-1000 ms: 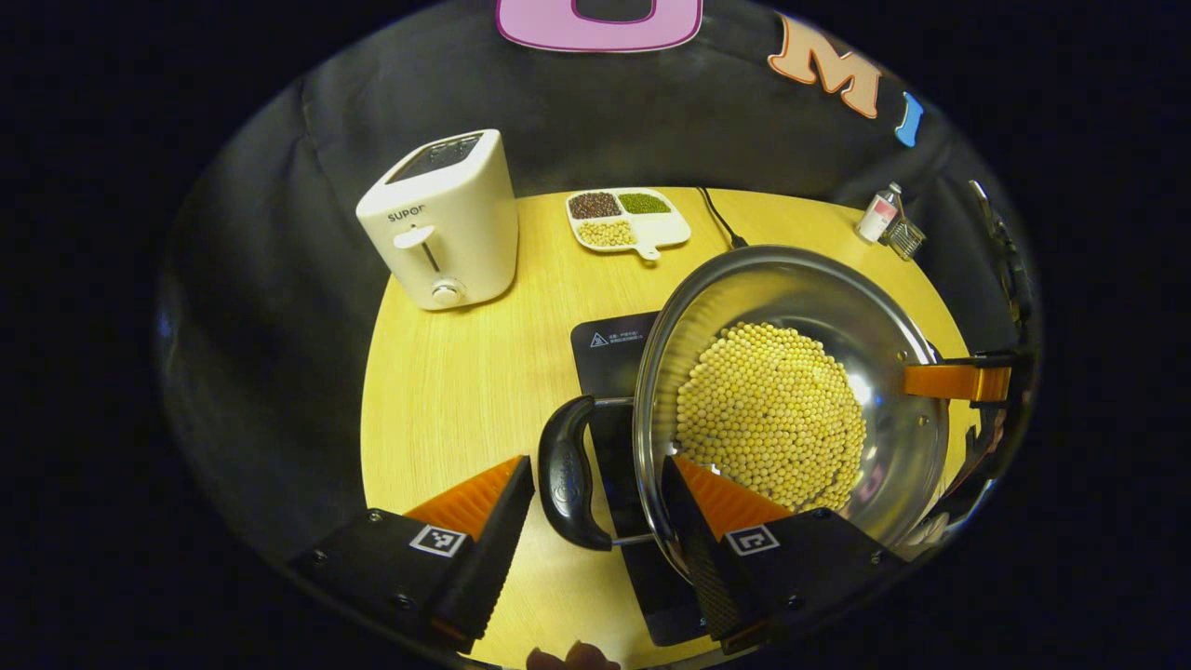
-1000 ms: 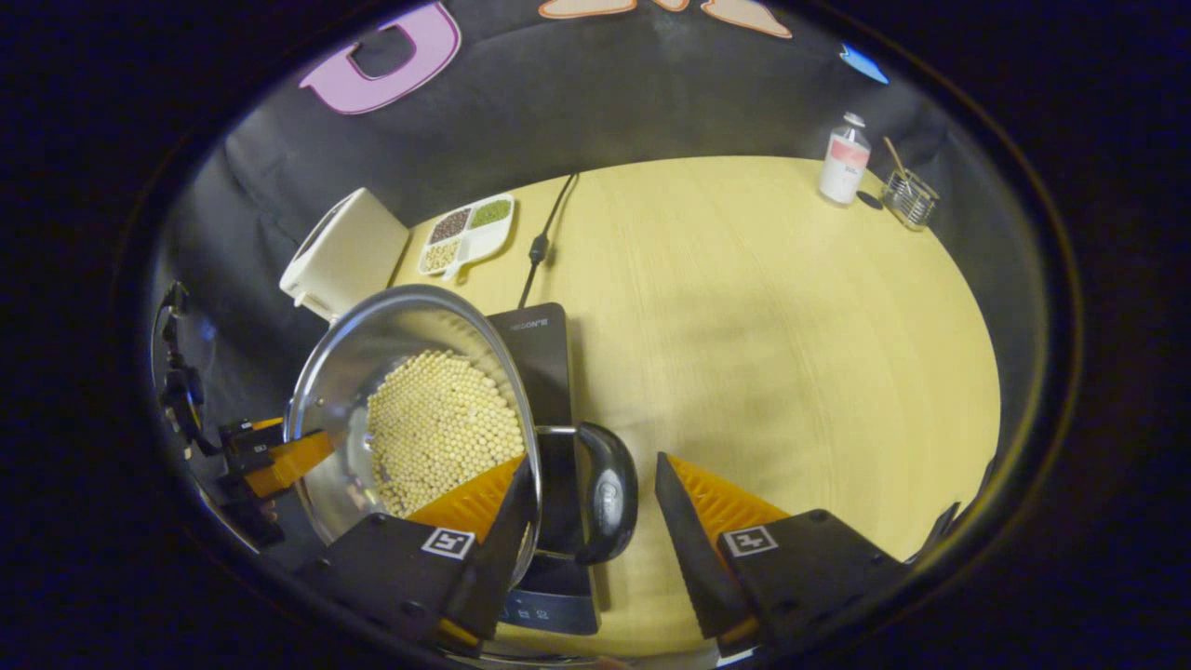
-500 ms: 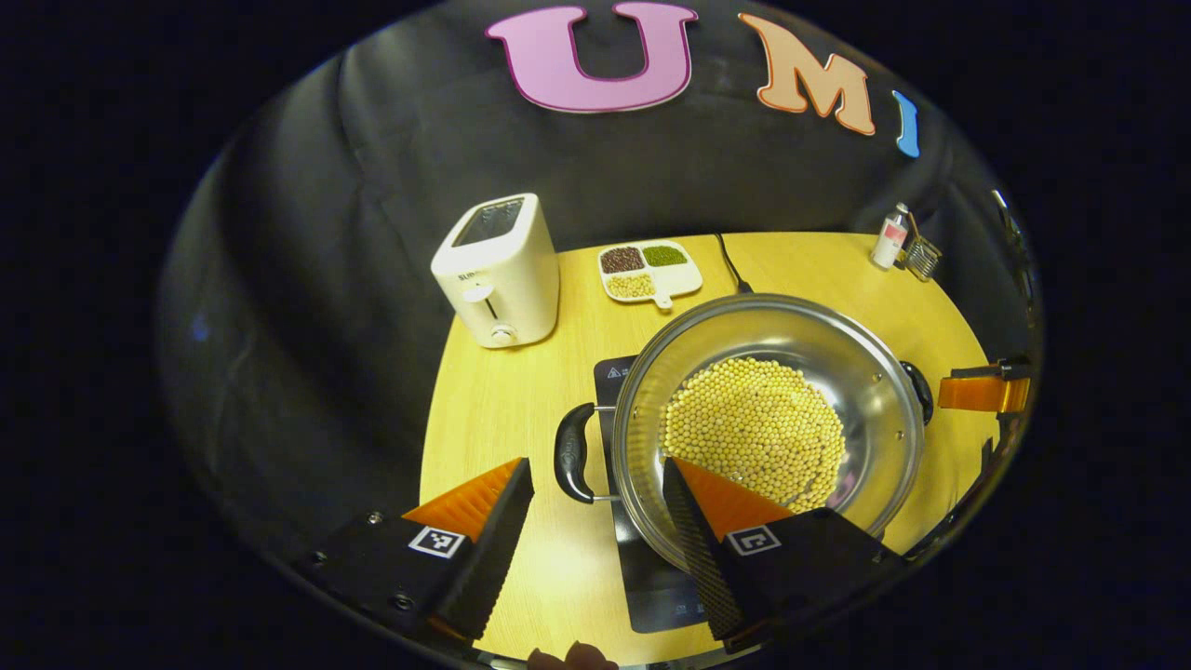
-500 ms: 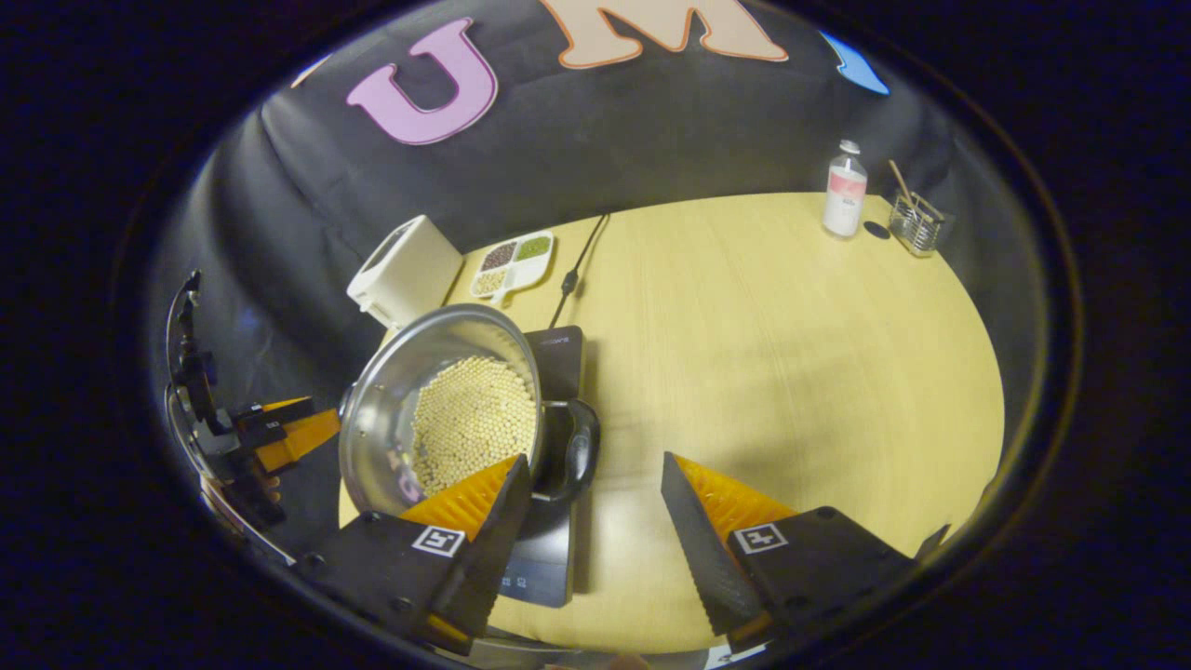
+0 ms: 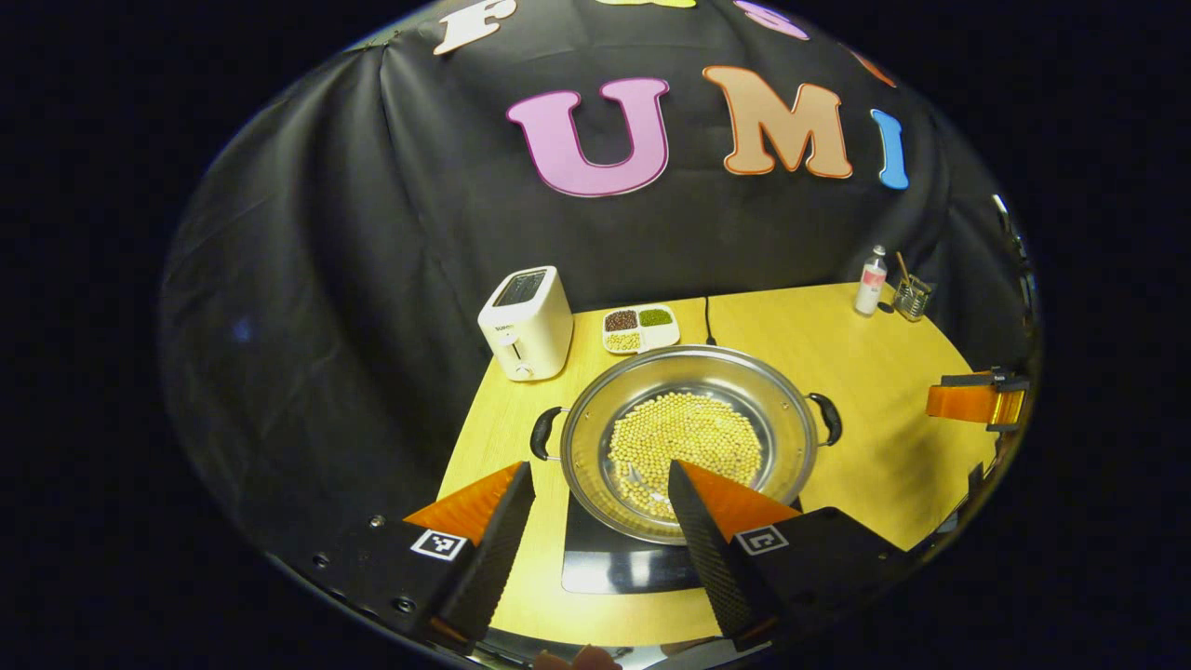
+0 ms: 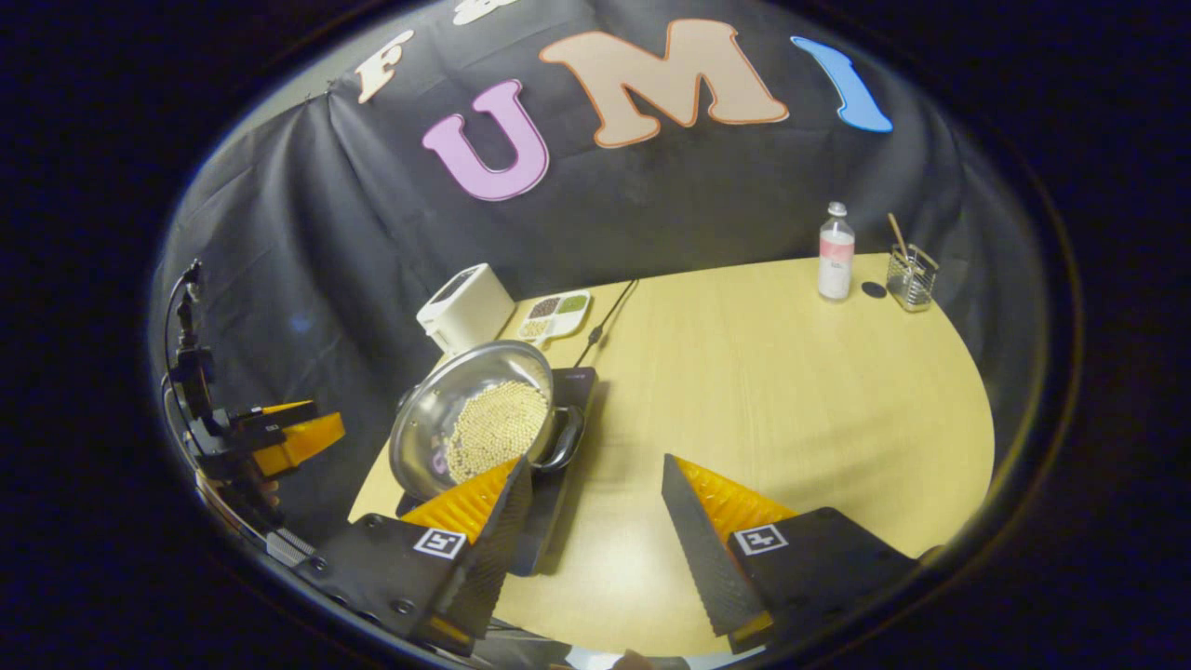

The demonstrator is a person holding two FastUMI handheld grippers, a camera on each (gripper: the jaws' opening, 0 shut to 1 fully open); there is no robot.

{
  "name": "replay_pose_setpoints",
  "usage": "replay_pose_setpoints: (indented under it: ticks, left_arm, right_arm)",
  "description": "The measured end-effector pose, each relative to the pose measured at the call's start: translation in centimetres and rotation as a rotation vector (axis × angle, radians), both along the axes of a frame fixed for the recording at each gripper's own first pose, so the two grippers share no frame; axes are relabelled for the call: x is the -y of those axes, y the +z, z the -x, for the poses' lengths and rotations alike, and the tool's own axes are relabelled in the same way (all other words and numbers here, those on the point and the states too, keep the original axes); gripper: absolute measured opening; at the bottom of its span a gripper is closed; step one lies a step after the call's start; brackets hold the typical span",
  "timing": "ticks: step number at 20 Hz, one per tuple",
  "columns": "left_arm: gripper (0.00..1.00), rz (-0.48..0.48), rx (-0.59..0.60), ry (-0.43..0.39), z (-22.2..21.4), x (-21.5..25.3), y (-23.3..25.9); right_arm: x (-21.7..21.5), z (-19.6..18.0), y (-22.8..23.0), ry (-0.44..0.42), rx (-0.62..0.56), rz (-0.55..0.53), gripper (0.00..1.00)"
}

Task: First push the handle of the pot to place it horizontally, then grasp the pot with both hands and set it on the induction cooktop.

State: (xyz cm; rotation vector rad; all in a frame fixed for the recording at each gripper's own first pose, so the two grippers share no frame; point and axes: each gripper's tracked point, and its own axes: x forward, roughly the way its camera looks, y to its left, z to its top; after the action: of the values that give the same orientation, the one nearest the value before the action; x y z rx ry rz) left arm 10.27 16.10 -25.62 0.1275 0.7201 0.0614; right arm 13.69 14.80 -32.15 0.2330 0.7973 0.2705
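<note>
On the yellow table point(image 5: 865, 372), pot point(image 5: 684, 442) sits on cooktop point(image 5: 623, 568); both grippers point(image 5: 600, 521) point(image 6: 595, 521), fingers spread, have withdrawn since earlier.

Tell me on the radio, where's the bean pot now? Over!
Left gripper open, empty. Right gripper open, empty. Pot sits on cooktop, handles level. Nothing blocking.

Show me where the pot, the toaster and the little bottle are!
pot point(image 5: 595, 437): left gripper view, on its shiny inner wall.
toaster point(image 5: 530, 326): left gripper view, on its white front.
bottle point(image 6: 836, 253): right gripper view, on its body.
</note>
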Motion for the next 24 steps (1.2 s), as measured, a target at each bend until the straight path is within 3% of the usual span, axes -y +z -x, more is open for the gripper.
replay_pose_setpoints:
  ticks: [3, 5, 7, 9, 10, 12, 17, 20, 21, 24]
  left_arm:
    - [0.89, 0.022, 0.094, 0.002, 1.1, 2.3, 3.0]
    - [0.89, 0.047, 0.153, -0.012, 1.5, 3.8, 5.0]
    - [0.89, 0.058, 0.214, -0.042, 2.0, 5.0, 7.2]
    - [0.89, 0.062, 0.273, -0.074, 2.7, 5.9, 9.0]
    - [0.89, 0.068, 0.292, -0.085, 3.3, 6.6, 9.4]
    - [0.89, 0.095, 0.318, -0.101, 4.8, 7.7, 10.2]
    - [0.89, 0.233, 0.398, -0.122, 9.2, 11.1, 11.6]
    - [0.88, 0.204, 0.445, -0.108, 11.6, 10.8, 13.4]
    - [0.88, 0.186, 0.478, -0.11, 12.0, 10.7, 14.7]
    - [0.88, 0.101, 0.573, -0.094, 12.6, 10.2, 18.3]
  right_arm:
    - [1.7, 0.7, 3.3, -0.027, 0.088, -0.018, 0.84]
    - [2.7, 1.0, 5.2, -0.06, 0.137, -0.024, 0.89]
    - [4.0, 1.9, 7.2, -0.099, 0.181, -0.019, 0.84]
    - [5.1, 3.2, 9.2, -0.151, 0.232, 0.014, 0.84]
    - [5.8, 4.2, 10.2, -0.173, 0.25, 0.032, 0.88]
    - [6.6, 6.6, 12.1, -0.204, 0.291, 0.068, 0.84]
    - [7.9, 12.3, 17.7, -0.182, 0.529, 0.235, 0.92]
    - [7.9, 14.6, 19.2, -0.153, 0.567, 0.294, 0.96]
    - [7.8, 14.6, 20.5, -0.162, 0.594, 0.27, 0.93]
    - [7.9, 14.5, 22.6, -0.169, 0.633, 0.209, 0.96]
